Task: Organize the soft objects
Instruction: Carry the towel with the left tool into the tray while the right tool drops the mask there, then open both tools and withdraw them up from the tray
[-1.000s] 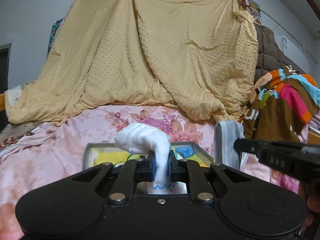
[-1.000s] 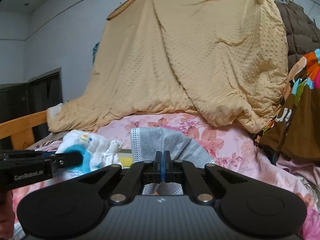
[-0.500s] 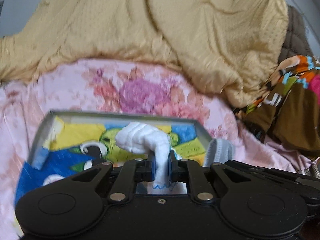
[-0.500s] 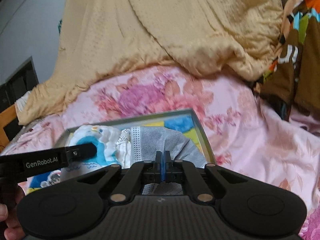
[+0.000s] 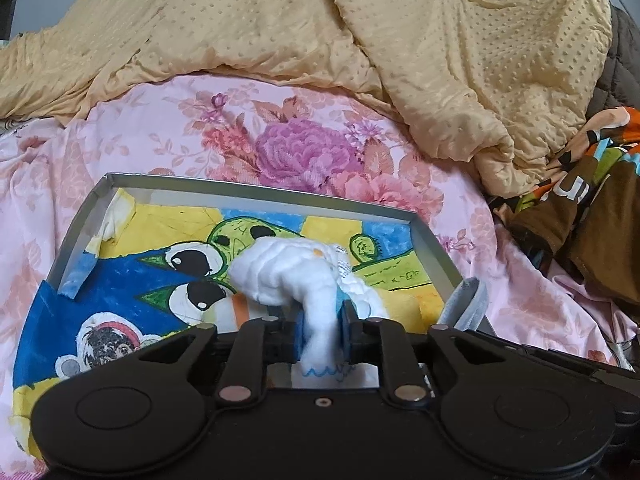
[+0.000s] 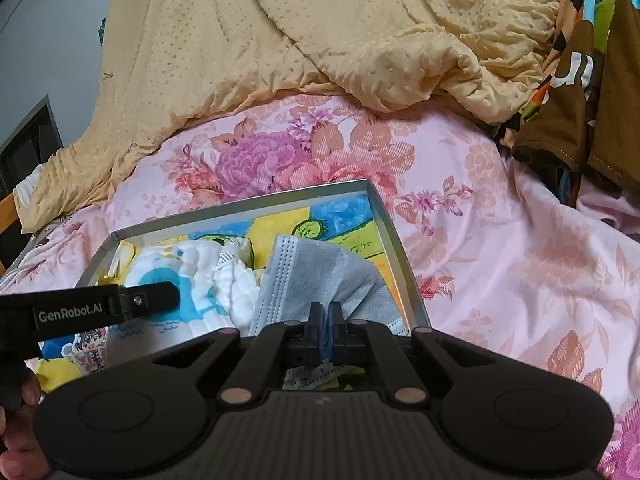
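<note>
My left gripper point(image 5: 322, 328) is shut on a white crumpled baby cloth point(image 5: 288, 272) with blue print and holds it over a shallow grey tray point(image 5: 256, 192) lined with a cartoon picture. The cloth also shows in the right wrist view point(image 6: 192, 276), over the tray's left half. My right gripper point(image 6: 326, 334) is shut on a grey face mask point(image 6: 316, 276), which hangs over the right half of the tray point(image 6: 396, 248). The mask's edge point(image 5: 468, 304) shows at the tray's right rim in the left wrist view.
The tray lies on a pink floral bedsheet point(image 5: 304, 148). A yellow dotted blanket point(image 5: 320, 28) is heaped behind it. Brown and multicoloured clothing point(image 5: 592, 208) lies to the right. A wooden bed rail point(image 6: 6, 204) is at the far left.
Both grippers have tilted down and moved forward over the tray with the cloth and the mask still held. The tray now fills more of both views.
</note>
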`<state>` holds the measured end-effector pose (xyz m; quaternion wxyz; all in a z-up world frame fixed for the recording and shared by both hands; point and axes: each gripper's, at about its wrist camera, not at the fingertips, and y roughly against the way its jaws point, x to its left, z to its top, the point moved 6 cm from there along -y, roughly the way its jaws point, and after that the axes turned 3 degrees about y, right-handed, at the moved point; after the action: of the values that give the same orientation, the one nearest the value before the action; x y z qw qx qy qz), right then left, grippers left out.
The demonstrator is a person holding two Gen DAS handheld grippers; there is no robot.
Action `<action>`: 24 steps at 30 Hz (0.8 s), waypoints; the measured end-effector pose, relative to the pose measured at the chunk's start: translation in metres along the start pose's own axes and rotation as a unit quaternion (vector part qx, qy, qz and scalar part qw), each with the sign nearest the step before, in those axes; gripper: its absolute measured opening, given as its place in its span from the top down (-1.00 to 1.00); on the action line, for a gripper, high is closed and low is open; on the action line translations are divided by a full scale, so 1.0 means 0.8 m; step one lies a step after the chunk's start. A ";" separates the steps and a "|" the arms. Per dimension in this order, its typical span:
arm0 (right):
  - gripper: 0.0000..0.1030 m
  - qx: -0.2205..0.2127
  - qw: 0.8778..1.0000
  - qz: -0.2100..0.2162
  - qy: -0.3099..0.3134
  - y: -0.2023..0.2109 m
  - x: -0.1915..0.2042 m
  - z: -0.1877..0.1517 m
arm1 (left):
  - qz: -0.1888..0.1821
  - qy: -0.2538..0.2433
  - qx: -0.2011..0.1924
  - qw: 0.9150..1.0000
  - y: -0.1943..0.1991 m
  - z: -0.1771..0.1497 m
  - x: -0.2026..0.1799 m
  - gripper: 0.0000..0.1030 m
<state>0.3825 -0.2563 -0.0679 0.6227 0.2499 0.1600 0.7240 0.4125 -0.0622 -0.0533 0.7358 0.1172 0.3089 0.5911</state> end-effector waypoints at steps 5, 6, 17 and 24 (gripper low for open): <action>0.83 0.003 1.000 -0.002 -0.003 0.002 0.000 -0.001 | 0.005 -0.002 0.006 1.000 0.007 0.002 0.001 0.45; 0.77 0.003 1.000 -0.001 -0.003 0.003 0.000 0.000 | 0.007 0.000 0.008 1.000 0.009 0.002 0.002 0.31; -0.28 -0.031 0.999 -0.008 -0.017 0.073 -0.001 0.021 | 0.029 0.008 -0.023 0.999 0.089 0.013 0.011 -0.66; -0.77 -0.078 0.997 -0.007 0.002 0.166 0.012 0.034 | 0.014 0.012 -0.072 0.997 0.187 0.009 0.000 -0.96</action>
<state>0.2877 -0.2718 0.0282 0.6447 0.1984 0.1061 0.7306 0.2974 -0.0199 0.0325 0.7305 0.0616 0.2727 0.6231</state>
